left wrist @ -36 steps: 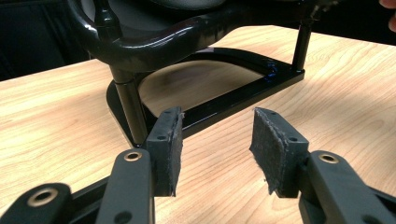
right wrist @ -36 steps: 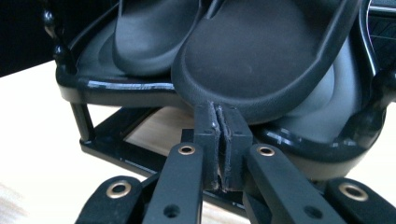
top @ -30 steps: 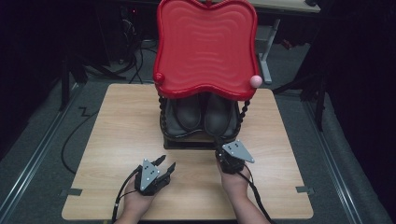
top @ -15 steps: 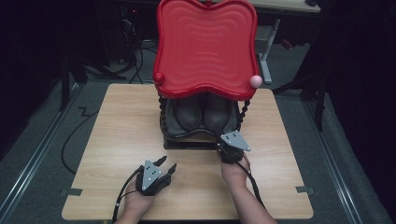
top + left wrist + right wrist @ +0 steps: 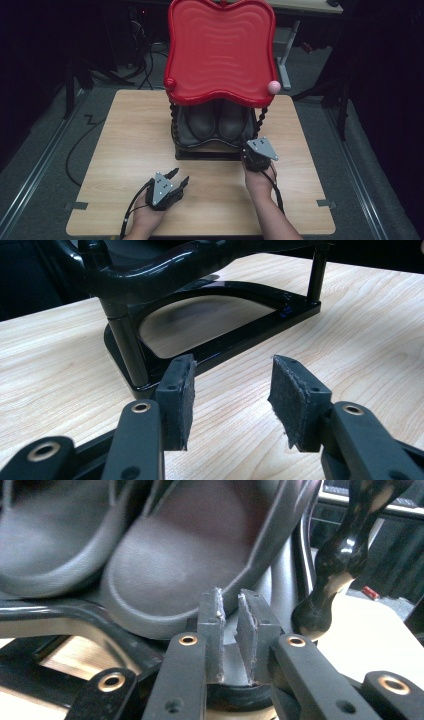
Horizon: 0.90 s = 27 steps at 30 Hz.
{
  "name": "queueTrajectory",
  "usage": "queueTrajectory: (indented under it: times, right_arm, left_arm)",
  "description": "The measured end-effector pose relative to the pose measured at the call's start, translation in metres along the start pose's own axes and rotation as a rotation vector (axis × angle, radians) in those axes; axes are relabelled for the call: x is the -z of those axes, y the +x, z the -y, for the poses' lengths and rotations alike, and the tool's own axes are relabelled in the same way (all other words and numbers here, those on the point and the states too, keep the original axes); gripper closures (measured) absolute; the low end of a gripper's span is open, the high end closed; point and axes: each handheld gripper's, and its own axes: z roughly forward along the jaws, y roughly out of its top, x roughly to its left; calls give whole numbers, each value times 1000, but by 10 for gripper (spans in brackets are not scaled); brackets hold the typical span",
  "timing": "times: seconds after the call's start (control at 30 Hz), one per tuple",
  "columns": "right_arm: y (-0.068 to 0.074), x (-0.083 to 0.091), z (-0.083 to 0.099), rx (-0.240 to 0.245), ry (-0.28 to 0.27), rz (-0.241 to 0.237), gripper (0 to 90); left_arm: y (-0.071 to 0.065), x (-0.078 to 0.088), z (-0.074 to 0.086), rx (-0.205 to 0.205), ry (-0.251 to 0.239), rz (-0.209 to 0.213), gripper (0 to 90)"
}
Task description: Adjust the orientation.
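Wooden desk (image 5: 125, 165) seen from above, carrying a black two-tier rack (image 5: 210, 149) at its centre; the rack's upper level is a red wavy-edged tray (image 5: 220, 50) with a red knob (image 5: 170, 83) at its near-left corner and a pink knob (image 5: 273, 87) at its near-right corner, borne on black beaded posts (image 5: 262, 116). On the lower shelf, beneath the tray, stands a pair of dark shoes (image 5: 216, 119), side by side, toes toward the person. Left claw (image 5: 177, 178) — held in the person's left hand low over the near-left part of the desk, well apart from the rack; its jaws stand widely parted with nothing between them, and the left gripper view shows the padded fingertips (image 5: 297, 399) over bare wood, aimed at the rack's glossy base frame (image 5: 220, 342). Right claw (image 5: 229, 630) — at the rack's near-right corner, just beside the front rail of the lower shelf; its jaws are drawn almost together, a narrow slit remaining, and they hold nothing; the right gripper view places them directly before the toe of the right-hand shoe (image 5: 185, 565), with one beaded post (image 5: 345, 555) to the side.
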Motion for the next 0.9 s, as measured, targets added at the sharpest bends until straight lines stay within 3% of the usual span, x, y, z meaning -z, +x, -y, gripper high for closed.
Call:
queueTrajectory:
  times: [0.37,0.6,0.9]
  right_arm:
    - [5,-7,2,16,13,-10,809]
    - [1,2,-2,10,-12,-16,766]
    - [6,18,2,17,-21,-104,611]
  left_arm:
    - [1,0,1,8,0,-2,527]
    - [2,0,2,6,2,-10,523]
    - [6,2,3,20,-5,-29,485]
